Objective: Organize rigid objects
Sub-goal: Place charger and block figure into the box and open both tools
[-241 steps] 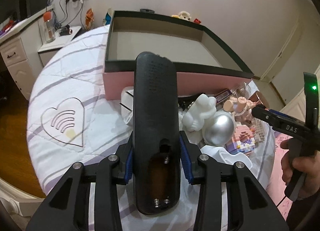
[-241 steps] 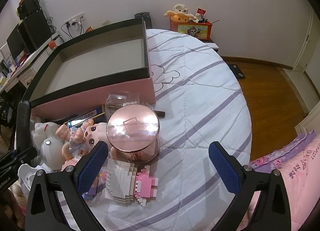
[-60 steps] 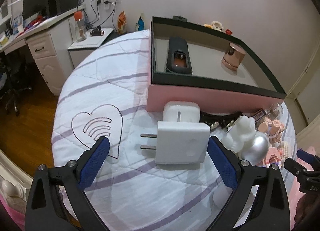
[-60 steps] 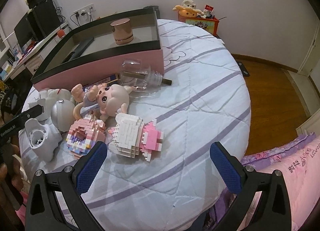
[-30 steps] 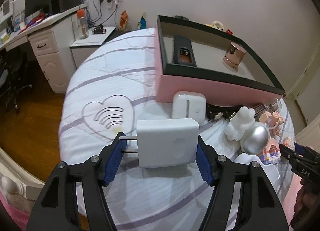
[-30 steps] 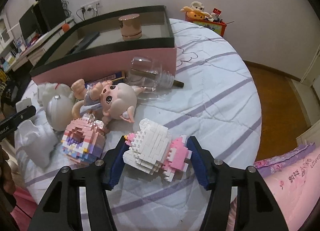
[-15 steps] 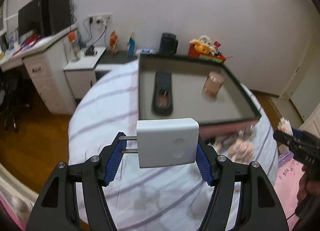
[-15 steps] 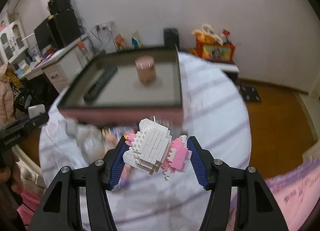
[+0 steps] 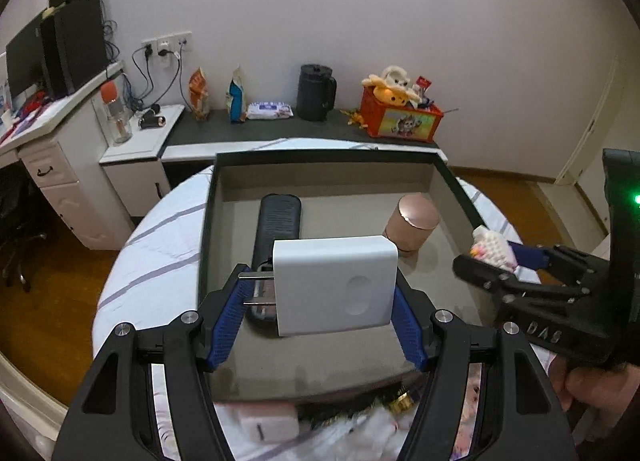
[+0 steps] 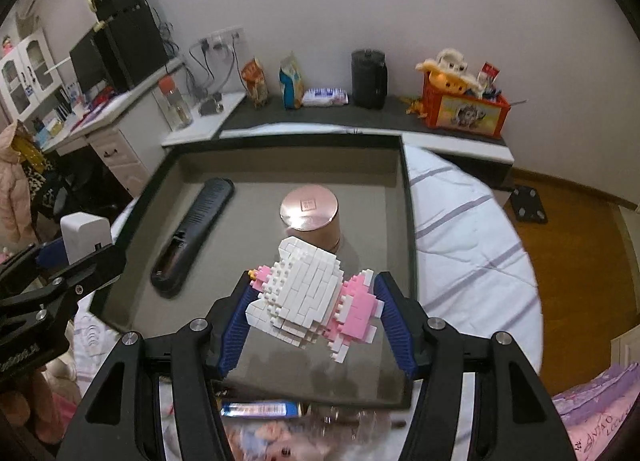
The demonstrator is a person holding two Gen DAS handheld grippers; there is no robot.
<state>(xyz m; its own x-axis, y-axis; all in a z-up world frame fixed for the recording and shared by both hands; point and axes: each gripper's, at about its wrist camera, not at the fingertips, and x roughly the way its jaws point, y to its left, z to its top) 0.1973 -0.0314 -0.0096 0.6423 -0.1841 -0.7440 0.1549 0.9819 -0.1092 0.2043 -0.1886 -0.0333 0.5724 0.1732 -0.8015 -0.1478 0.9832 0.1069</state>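
My left gripper (image 9: pixel 316 325) is shut on a white plug adapter (image 9: pixel 334 285) and holds it over the near part of the open black-rimmed box (image 9: pixel 320 157). My right gripper (image 10: pixel 316 325) is shut on a white and pink brick figure (image 10: pixel 312 301), also above the box (image 10: pixel 406 221). Inside the box lie a black remote (image 9: pixel 278 217) (image 10: pixel 196 229) and a rose-gold round tin (image 9: pixel 412 225) (image 10: pixel 310 217). The right gripper with the brick figure also shows in the left wrist view (image 9: pixel 496 257); the left gripper shows in the right wrist view (image 10: pixel 72 257).
The box stands on a round bed with a white striped cover (image 10: pixel 472 245). Loose toys, a white charger (image 9: pixel 268 423) and a blue tube (image 10: pixel 260 409) lie in front of the box. A shelf with a kettle (image 9: pixel 316 93) and an orange toy crate (image 9: pixel 400 119) runs behind.
Both grippers have moved forward and lower over the box, each still holding its object. The box now fills the middle of both views.
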